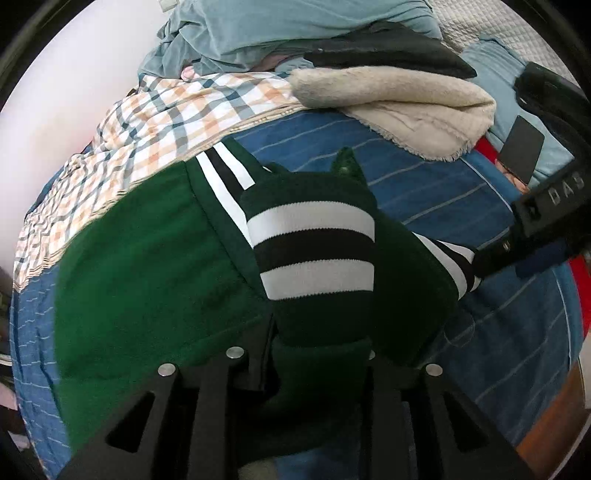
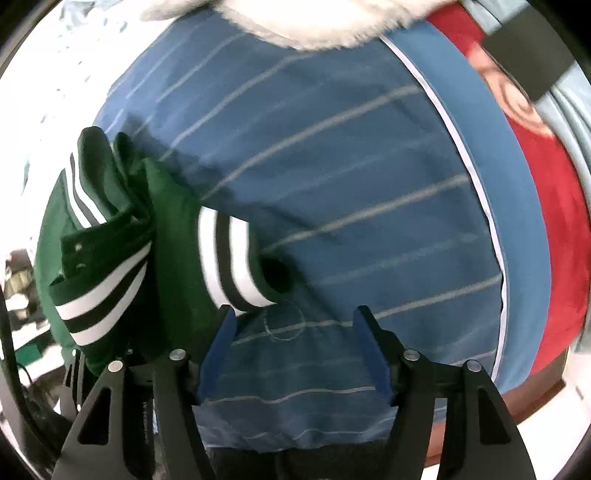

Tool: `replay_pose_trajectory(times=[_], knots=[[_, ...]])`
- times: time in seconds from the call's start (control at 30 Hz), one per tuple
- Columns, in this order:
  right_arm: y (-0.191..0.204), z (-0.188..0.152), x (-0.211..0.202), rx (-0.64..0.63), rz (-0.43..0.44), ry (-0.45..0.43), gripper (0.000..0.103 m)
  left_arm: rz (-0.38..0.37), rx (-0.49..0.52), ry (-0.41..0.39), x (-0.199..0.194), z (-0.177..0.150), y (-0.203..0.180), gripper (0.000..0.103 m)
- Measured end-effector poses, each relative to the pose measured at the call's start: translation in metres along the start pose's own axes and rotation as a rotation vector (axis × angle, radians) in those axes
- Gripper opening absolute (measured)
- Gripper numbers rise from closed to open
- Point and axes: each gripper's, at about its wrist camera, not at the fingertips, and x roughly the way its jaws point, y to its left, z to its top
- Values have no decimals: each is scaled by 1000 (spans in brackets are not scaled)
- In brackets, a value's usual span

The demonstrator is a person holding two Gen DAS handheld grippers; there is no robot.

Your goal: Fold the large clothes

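Observation:
A dark green jacket (image 1: 147,266) with white and black stripes lies on the blue striped bedspread (image 1: 443,184). My left gripper (image 1: 317,354) points down at it. Green cloth is bunched between its jaws and hides the fingertips, and a striped cuff (image 1: 314,247) hangs just ahead. In the right wrist view the other striped cuff (image 2: 232,258) rests on the bedspread (image 2: 351,184), touching the left blue pad (image 2: 221,336). My right gripper (image 2: 295,321) stands open with only bedspread between its pads. From the left wrist view the right gripper (image 1: 495,258) sits at that cuff's end.
A checked cloth (image 1: 155,122) lies beyond the jacket, with a cream fleece blanket (image 1: 399,99), a teal pile (image 1: 277,33) and a black garment (image 1: 388,51) further back. A red cloth (image 2: 554,221) lies past the bedspread's right edge. The wooden bed edge (image 1: 554,424) shows at lower right.

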Motion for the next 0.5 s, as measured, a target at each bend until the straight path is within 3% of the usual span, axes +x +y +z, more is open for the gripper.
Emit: replay_pose_trajectory(times=[0.03,0.1,0.13,0.17,0.37,0.5], knots=[[3,2,-2,-20,-1,-2,76,-8,-3,1,0,-1,3,31],[15,6,-11,-79,4,-8,76,-64,-36,11,-6,-1,12,63],[23,13,-15,-101,14,-7,76,-79,-62,13,-11,-2,17,95],[30,16,-19,-122,31,-8,76,-82,-84,9,-13,-4,23,102],[70,26,-26,-181,195,11,77,-99,-278,41,-40,-21,64,102],[92,21,0,-226,300,74,81,-8,-453,31,-66,-43,114,102]])
